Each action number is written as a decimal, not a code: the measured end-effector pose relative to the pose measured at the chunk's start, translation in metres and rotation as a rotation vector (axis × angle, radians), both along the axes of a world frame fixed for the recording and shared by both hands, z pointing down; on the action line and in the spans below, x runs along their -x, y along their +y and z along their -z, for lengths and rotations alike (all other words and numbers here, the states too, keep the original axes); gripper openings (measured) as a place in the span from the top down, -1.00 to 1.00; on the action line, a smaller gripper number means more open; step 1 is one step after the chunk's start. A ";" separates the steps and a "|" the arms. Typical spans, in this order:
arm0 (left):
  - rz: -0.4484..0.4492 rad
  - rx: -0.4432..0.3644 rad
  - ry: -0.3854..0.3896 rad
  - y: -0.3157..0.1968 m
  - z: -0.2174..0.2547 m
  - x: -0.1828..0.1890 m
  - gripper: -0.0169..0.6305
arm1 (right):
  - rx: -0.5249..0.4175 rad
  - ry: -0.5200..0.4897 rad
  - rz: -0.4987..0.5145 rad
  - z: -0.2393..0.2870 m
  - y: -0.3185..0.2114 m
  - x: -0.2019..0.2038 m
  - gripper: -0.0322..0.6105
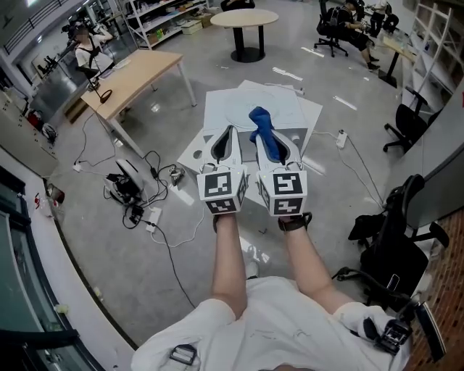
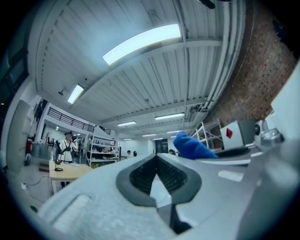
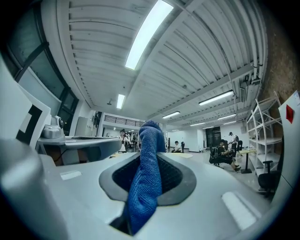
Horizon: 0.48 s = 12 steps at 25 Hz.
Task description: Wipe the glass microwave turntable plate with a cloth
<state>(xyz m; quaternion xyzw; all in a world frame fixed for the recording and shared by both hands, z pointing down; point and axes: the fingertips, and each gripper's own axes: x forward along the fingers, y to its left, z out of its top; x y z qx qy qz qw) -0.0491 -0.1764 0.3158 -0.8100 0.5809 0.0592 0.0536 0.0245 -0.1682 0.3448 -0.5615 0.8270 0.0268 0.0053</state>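
Two tongs are held side by side, nearly touching, each with one black-and-white marker cube at its rear. The left tongs have their jaws pressed together at the tips, with nothing between the dark ribbed pads. The right tongs pinch one cloth. It is blue and nubbly, bunched into a rope. One end stands up past the jaw tips and the rest trails back between the pads.

Under and ahead of the tips lie at least three overlapping white sheets, flat and square-cornered. On them, just ahead of the left tongs' tips, is one faint, pale round shape that may be the plate. It is too washed out to be sure.

The sheets rest on a grey, glossy floor. Left of the left tongs, past a strip of bare floor, sits one tangle of black and white cables. Right of the right tongs, near the sheets' edge, lies one white plug block with a thin cord. Further right stands a black chair. Well ahead is a round table, and ahead to the left a long wooden table. Bare floor lies between them and the sheets.
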 end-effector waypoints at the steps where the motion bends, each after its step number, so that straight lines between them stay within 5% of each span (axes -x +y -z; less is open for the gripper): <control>1: -0.008 0.000 0.013 -0.005 0.003 0.003 0.95 | 0.001 0.000 -0.001 0.000 -0.007 0.003 0.65; 12: -0.087 0.027 0.076 -0.057 -0.010 0.030 0.95 | 0.014 -0.014 -0.028 -0.011 -0.062 0.027 0.65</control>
